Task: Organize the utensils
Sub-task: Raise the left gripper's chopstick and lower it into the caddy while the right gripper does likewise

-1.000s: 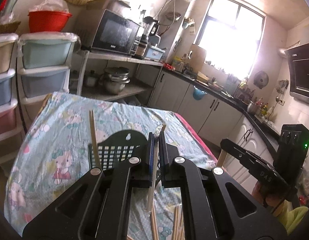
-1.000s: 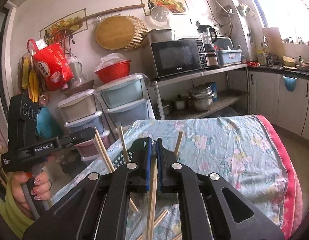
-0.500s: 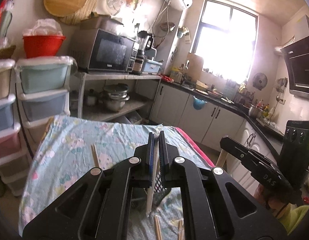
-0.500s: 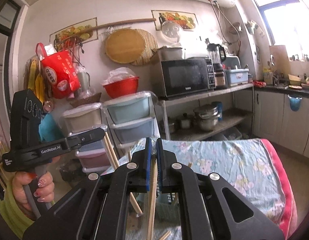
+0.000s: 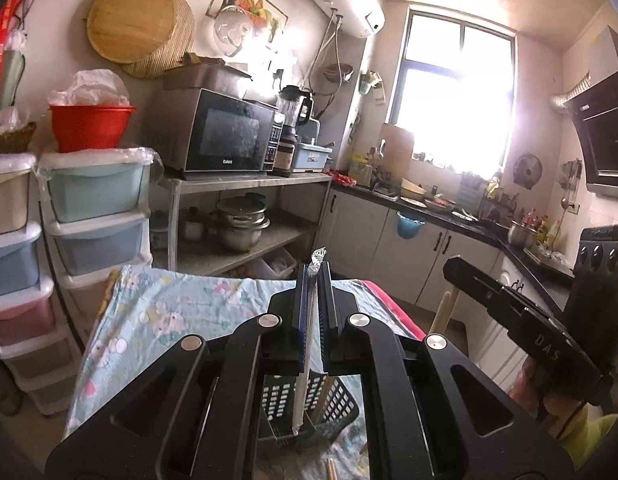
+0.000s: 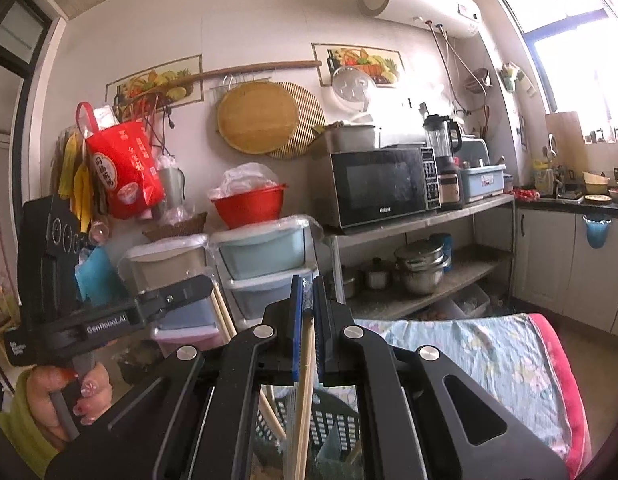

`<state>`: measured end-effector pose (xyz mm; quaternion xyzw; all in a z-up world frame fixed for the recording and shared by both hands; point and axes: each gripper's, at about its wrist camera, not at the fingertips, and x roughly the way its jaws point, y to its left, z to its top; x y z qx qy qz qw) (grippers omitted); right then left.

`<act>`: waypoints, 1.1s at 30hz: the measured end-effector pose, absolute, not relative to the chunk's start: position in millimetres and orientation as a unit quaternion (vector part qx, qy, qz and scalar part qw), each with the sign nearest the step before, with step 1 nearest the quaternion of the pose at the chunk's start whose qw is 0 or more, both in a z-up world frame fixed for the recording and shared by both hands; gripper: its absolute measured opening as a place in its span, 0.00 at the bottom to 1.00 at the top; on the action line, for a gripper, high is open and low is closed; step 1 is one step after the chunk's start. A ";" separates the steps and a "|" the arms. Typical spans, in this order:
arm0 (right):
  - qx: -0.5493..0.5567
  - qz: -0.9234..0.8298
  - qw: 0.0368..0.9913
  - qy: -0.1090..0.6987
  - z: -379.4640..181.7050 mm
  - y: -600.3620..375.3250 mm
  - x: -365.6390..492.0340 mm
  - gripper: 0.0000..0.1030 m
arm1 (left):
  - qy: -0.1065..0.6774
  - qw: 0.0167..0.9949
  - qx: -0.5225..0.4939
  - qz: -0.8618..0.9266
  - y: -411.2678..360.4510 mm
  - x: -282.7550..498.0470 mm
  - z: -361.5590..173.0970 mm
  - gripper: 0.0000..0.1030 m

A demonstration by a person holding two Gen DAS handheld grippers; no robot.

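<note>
Two wrist views above the cloth-covered table [image 5: 157, 312], taken while I sorted utensils. My left gripper [image 5: 313, 280] was clamped on a wrapped chopstick [image 5: 305, 380], a pale stick in a clear sleeve whose crimped end stuck out past the fingertips; I held it near its top so that the long lower part hung free, its tip directly above the black slotted basket [image 5: 341, 400]. My right gripper [image 6: 308, 292] was likewise closed, on a bare wooden chopstick [image 6: 303, 400] that ran down between the fingers toward the same basket [image 6: 333, 412], where other sticks already leaned. Both tools pointed almost level, which kept each stick near upright, as I judged an upright stick would drop cleanly into a compartment. In the right view the hand [image 6: 65, 392] gripping my left tool appeared at the left edge, with a pair of wooden sticks [image 6: 225, 312] visible under its fingers. A few loose chopsticks [image 5: 331, 472] lay on the cloth in front of the basket, so the sorting was, in my estimate, only partly done. Which compartment lay beneath each stick could not be told.
</note>
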<state>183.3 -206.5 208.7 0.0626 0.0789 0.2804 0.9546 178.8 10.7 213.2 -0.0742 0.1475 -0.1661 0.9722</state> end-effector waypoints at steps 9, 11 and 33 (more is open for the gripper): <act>0.063 0.269 0.960 0.036 226.0 -211.6 191.9 0.05 | 0.133 0.977 -0.068 -0.153 5.7 195.1 221.1 0.03; 0.061 0.267 0.961 0.028 226.6 -212.2 195.0 0.05 | 0.135 0.976 -0.071 -0.153 3.5 201.1 218.5 0.03; 0.035 0.208 0.977 0.038 172.4 -206.5 229.0 0.06 | 0.191 0.968 -0.081 -0.139 -5.5 236.7 157.1 0.03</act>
